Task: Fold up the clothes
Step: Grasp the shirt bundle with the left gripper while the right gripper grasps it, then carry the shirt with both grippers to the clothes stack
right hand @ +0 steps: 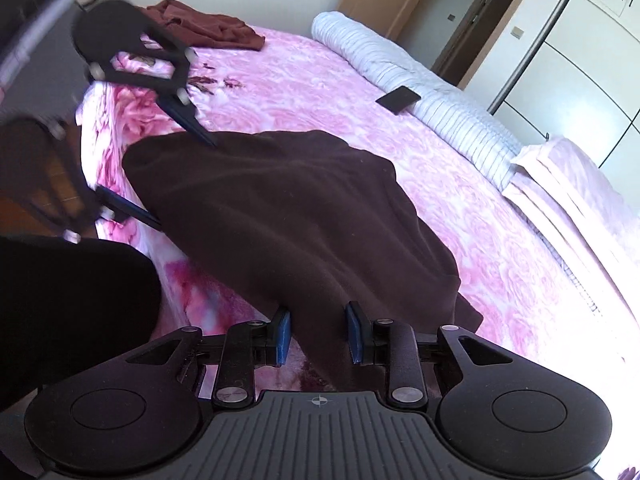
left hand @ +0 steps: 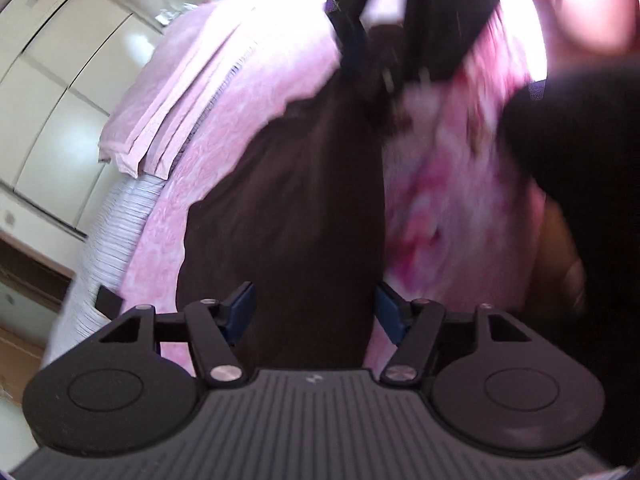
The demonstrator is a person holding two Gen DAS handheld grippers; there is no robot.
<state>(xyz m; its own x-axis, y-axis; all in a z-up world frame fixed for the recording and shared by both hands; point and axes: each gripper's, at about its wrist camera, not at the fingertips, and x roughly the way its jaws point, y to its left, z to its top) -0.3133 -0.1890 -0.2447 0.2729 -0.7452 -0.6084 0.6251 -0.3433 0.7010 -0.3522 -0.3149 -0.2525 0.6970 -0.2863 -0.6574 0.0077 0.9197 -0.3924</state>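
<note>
Bedroom; bed under a pink floral bedspread, pale wardrobe doors along the far wall

- Left gripper: jaws parted wide, blue pads clear on either side of the cloth, nothing pinched; it looks to have let go, or to be lining up a fresh hold
- Right gripper: jaws partly closed, a ridge of cloth running up between the pads; whether they actually press on it I cannot tell
- Dark brown garment: spread between the two grippers, one end at each; lies rumpled and humped, not flat, so the fold seems early, the piece likely being stretched lengthwise first
- Person's dark sleeve: just left of the right gripper, at the bed's edge
- Small dark flat object: well beyond the garment, resting on the striped quilt
- Rolled striped quilt: far side of the bed, pushed clear of the working area
- Folded pink linen: right of the quilt
- Rust-red garment: heaped at the far corner, probably awaiting its turn
</note>
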